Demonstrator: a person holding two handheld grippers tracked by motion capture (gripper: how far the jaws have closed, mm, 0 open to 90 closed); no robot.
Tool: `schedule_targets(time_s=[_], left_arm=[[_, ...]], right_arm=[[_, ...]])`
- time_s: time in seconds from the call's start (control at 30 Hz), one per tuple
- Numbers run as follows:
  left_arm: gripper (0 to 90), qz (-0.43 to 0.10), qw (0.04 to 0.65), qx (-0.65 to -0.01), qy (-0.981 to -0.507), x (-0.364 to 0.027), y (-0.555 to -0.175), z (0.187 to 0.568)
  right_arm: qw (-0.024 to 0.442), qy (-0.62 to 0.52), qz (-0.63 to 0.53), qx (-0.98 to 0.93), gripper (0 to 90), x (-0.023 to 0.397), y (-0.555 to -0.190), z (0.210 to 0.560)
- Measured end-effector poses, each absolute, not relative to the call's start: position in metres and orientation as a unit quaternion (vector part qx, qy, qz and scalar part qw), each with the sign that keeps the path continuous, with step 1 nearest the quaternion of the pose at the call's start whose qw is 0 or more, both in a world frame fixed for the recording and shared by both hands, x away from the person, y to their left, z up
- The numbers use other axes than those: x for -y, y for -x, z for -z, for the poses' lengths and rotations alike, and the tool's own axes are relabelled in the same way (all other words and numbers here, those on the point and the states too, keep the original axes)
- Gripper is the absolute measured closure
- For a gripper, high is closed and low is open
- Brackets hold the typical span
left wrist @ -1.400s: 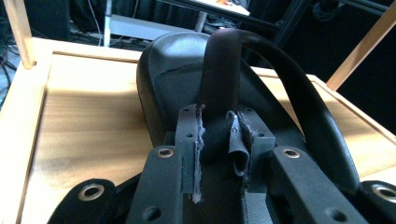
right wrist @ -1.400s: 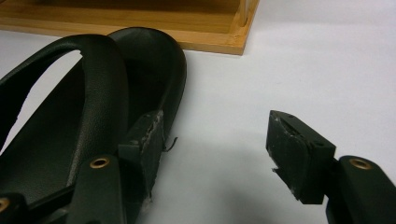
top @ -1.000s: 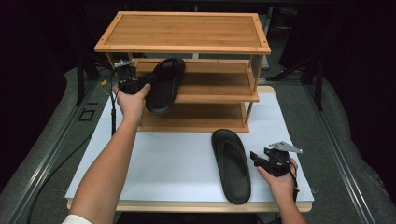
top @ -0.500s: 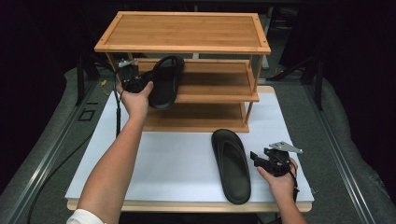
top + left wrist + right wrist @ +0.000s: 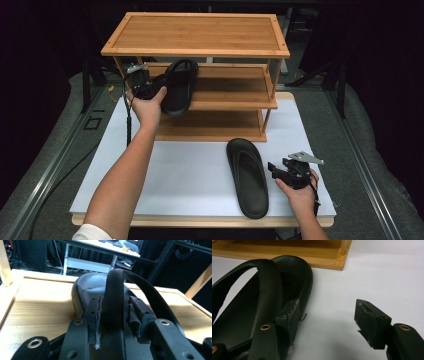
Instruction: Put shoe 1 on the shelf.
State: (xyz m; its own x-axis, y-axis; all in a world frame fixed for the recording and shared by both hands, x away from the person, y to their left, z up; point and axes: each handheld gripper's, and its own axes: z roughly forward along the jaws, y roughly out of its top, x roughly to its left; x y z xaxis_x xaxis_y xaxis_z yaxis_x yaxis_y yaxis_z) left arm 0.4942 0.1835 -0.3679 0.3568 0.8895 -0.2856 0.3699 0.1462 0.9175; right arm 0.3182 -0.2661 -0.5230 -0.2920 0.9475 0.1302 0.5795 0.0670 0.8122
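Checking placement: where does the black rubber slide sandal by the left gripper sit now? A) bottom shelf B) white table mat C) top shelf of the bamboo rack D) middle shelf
D: the black rubber slide sandal rests on the middle shelf of the bamboo rack, under the top board.

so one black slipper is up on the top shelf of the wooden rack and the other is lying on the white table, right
Not quite. The high view shows the slipper by the left hand-held gripper resting on the middle shelf of the wooden rack, not the top one. The other slipper does lie on the white table.
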Motion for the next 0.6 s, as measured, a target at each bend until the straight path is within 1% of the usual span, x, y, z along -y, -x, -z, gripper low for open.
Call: schedule_targets(time_s=[0.13,0.37,0.43,0.47,0.6], left_arm=[[61.2,-0.235,0.567,-0.507,-0.605,-0.188,-0.485,0.365],[60.1,-0.229,0.569,-0.492,-0.618,-0.189,-0.471,0.359],[60.8,-0.226,0.572,-0.486,-0.621,-0.189,-0.465,0.358],[62.2,-0.226,0.568,-0.479,-0.63,-0.191,-0.458,0.357],[63.1,-0.219,0.569,-0.475,-0.635,-0.195,-0.449,0.355]], right_arm=[[0.231,-0.549,-0.404,-0.694,36.4,0.266,-0.318,0.523],[0.232,-0.548,-0.405,-0.695,36.4,0.265,-0.317,0.522],[0.233,-0.548,-0.406,-0.693,36.4,0.265,-0.317,0.522],[0.234,-0.548,-0.405,-0.693,36.4,0.265,-0.317,0.522],[0.237,-0.541,-0.407,-0.697,36.4,0.262,-0.314,0.519]])
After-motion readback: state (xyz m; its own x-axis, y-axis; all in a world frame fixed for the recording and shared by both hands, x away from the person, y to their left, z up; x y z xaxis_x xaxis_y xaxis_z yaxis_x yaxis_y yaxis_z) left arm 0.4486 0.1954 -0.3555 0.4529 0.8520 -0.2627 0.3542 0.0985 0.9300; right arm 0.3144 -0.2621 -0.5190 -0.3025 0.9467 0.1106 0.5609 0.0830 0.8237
